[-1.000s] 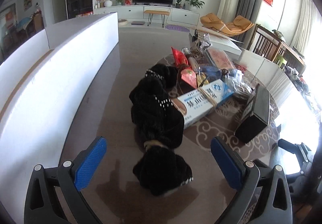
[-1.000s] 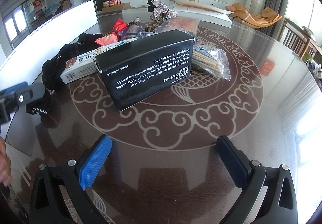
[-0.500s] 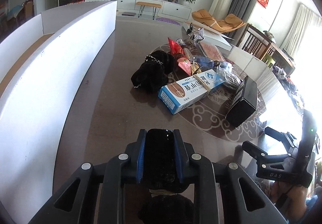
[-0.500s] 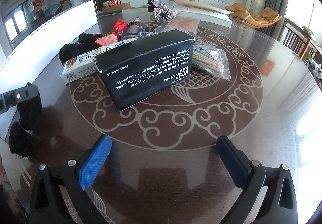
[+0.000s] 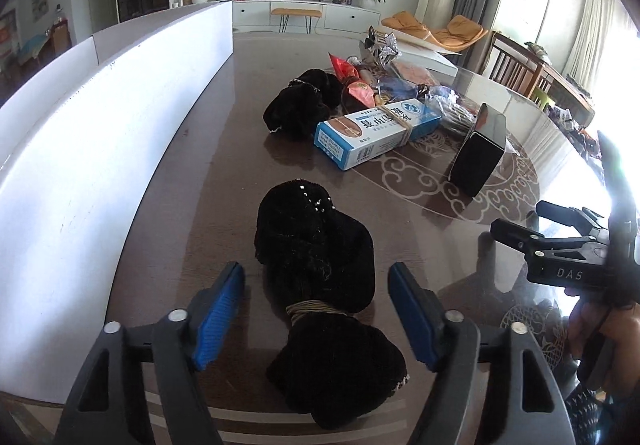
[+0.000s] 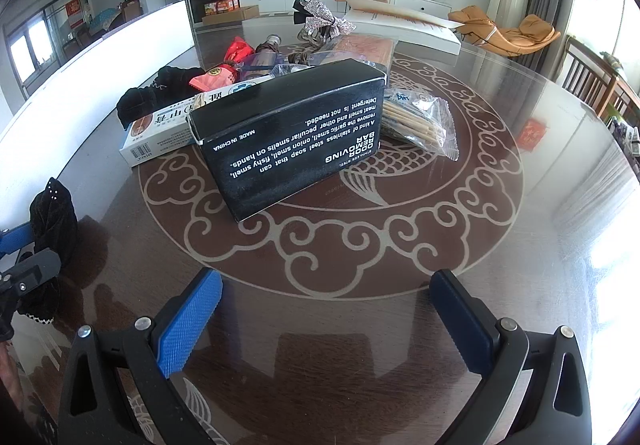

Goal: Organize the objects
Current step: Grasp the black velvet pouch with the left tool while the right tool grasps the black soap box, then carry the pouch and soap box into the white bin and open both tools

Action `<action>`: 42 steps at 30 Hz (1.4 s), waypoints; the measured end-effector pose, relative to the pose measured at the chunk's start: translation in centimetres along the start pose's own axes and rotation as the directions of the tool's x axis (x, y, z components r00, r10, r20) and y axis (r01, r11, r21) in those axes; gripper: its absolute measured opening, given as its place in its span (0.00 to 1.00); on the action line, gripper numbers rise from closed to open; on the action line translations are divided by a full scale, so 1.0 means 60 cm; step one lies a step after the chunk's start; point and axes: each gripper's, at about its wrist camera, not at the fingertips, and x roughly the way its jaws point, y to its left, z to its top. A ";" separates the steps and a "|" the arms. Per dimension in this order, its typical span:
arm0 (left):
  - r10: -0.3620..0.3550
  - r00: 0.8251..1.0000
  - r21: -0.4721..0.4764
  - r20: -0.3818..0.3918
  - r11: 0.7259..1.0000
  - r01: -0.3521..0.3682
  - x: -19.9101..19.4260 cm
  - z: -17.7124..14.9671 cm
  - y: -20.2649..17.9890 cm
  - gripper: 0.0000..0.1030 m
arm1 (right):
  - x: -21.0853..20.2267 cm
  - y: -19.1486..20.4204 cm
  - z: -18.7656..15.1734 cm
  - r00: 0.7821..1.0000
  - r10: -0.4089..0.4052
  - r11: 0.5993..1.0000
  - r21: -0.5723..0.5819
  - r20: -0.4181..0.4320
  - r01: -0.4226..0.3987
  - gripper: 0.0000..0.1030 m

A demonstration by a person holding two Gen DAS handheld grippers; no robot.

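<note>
one black velvet bundle lies apart on the desk, left gripper fingers opening off it; right gripper wide, empty; the pile remains unsorted.

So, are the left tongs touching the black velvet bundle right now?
Apart. The left wrist view shows the left tongs opening, with table visible between each blue pad and the black velvet bundle lying between them.
</note>
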 end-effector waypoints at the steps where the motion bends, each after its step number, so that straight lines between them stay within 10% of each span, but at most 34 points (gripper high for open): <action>1: 0.008 1.000 0.003 -0.008 1.000 -0.008 0.006 -0.003 -0.002 0.29 | 0.000 -0.001 0.000 1.000 0.003 1.000 0.001 0.001 -0.003 1.00; 6: 0.004 1.000 0.003 0.026 1.000 -0.004 -0.005 -0.024 -0.004 0.29 | -0.025 -0.024 0.041 0.985 0.170 0.975 0.143 0.009 -0.170 1.00; 10: 0.020 0.999 0.012 0.037 1.000 -0.020 -0.009 -0.031 -0.012 0.29 | -0.055 -0.013 0.146 0.985 0.140 0.941 0.295 0.103 -0.164 1.00; 14: 0.007 0.999 0.009 0.033 1.000 -0.007 -0.016 -0.035 -0.009 0.29 | 0.035 0.023 0.208 0.986 0.081 0.954 0.299 -0.146 -0.034 0.96; 19: -0.021 0.999 -0.003 0.037 1.000 0.021 -0.027 -0.047 -0.002 0.29 | 0.012 -0.022 0.152 0.990 0.131 0.935 0.339 -0.043 -0.109 0.40; 27: -0.067 0.997 -0.057 0.038 0.996 0.069 -0.025 -0.043 0.008 0.29 | -0.068 -0.189 0.035 0.971 0.214 0.776 0.584 0.109 -0.237 0.43; 31: -0.071 0.997 -0.067 0.033 0.995 0.073 -0.024 -0.042 0.009 0.29 | -0.082 -0.215 0.046 0.994 0.105 0.849 0.518 0.028 -0.105 0.48; 34: -0.066 0.997 -0.067 0.033 0.995 0.068 -0.024 -0.042 0.007 0.29 | -0.083 -0.187 0.074 0.998 0.059 0.923 0.381 -0.025 -0.045 1.00; 39: -0.097 0.995 -0.078 0.026 0.992 0.099 -0.027 -0.042 0.009 0.29 | -0.016 -0.122 0.093 0.988 -0.027 0.992 0.121 -0.151 0.046 0.95; 40: -0.106 0.994 -0.077 0.028 0.991 0.108 -0.033 -0.042 0.009 0.28 | -0.004 -0.111 0.095 0.985 -0.050 0.996 0.071 -0.167 0.062 0.62; 42: -0.124 0.991 -0.075 0.047 0.989 0.127 -0.055 -0.040 0.010 0.28 | 0.000 -0.104 0.092 0.983 -0.059 0.997 0.043 -0.176 0.068 0.57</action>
